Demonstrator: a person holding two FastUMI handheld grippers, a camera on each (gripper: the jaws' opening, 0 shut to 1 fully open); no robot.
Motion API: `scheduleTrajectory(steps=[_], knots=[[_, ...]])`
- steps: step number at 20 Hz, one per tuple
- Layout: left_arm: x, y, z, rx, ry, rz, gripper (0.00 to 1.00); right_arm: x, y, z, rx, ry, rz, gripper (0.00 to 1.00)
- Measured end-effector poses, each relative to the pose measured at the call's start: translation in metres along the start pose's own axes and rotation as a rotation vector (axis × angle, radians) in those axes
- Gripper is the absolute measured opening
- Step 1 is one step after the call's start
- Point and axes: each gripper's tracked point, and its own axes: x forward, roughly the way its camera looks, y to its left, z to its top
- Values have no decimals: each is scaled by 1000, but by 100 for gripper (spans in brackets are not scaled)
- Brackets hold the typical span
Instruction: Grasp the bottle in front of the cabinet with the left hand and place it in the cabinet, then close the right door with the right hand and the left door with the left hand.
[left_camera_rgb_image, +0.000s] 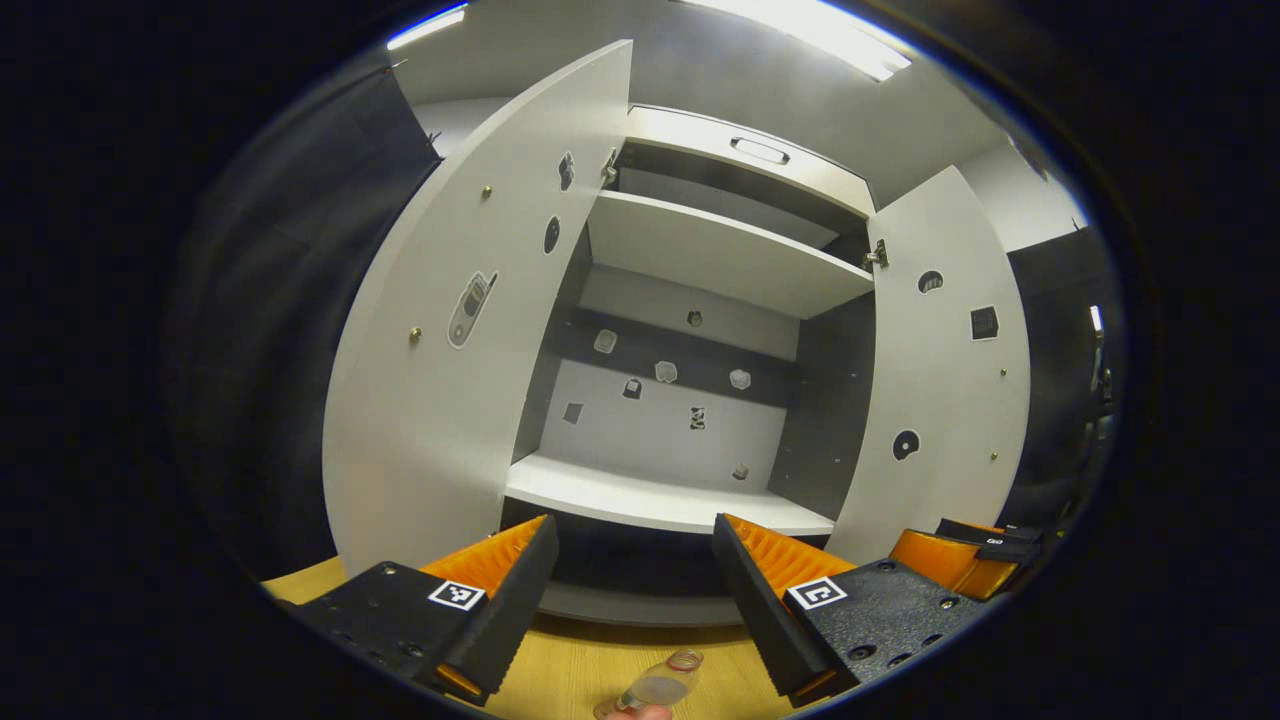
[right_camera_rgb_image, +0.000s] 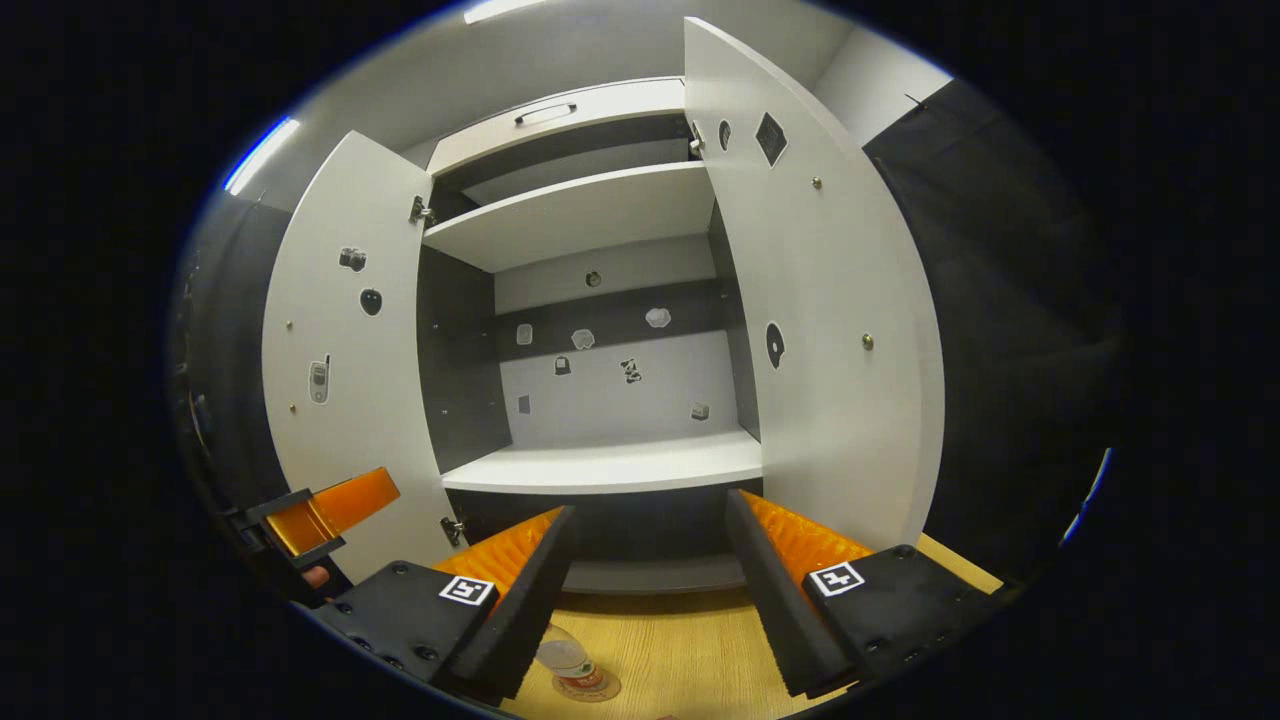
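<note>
- Before both grippers, a pale grey cabinet (left_camera_rgb_image: 700, 300) is standing with its flat matte panels and both doors swung wide.
- Inside it, two smooth light shelves are running across a darker back wall, and small cut-out stickers are dotting that wall and the doors' inner faces.
- On the left gripper view, the left door (left_camera_rgb_image: 450, 330) is showing as a broad curved slab with small round brass-like studs, and the right door (left_camera_rgb_image: 945, 370) is standing narrower beside it.
- Below the cabinet, a clear plastic bottle (left_camera_rgb_image: 660, 685) with a rounded body is standing on the wood-grain desk (left_camera_rgb_image: 560, 670), in front of the cabinet's base and outside it.
- The left gripper (left_camera_rgb_image: 635, 590) is hovering above the bottle with its ridged jaws spread apart, touching nothing.
- The right gripper (right_camera_rgb_image: 650, 590) is likewise holding its ribbed jaws wide, with nothing between them; in its view the bottle (right_camera_rgb_image: 570, 665) is sitting low by its left finger, partly hidden.
- At the far left of the right gripper view, the other gripper's body is showing, with a fingertip beneath it.
</note>
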Motion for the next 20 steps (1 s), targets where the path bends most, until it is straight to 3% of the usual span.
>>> scheduleTrajectory(steps=[4, 9, 14, 20], knots=[[6, -16, -28, -4, 34, -59, 95, -2, 1, 2, -11, -2, 0, 98], [4, -49, -118, -3, 179, -172, 95, -6, 2, 1, -26, 12, -4, 98], [-1, -45, -210, 108, 284, -175, 95, -9, -6, -4, -38, 35, -23, 98], [-13, -30, -292, 133, 409, -159, 95, -12, -10, -9, -43, 58, -26, 98]])
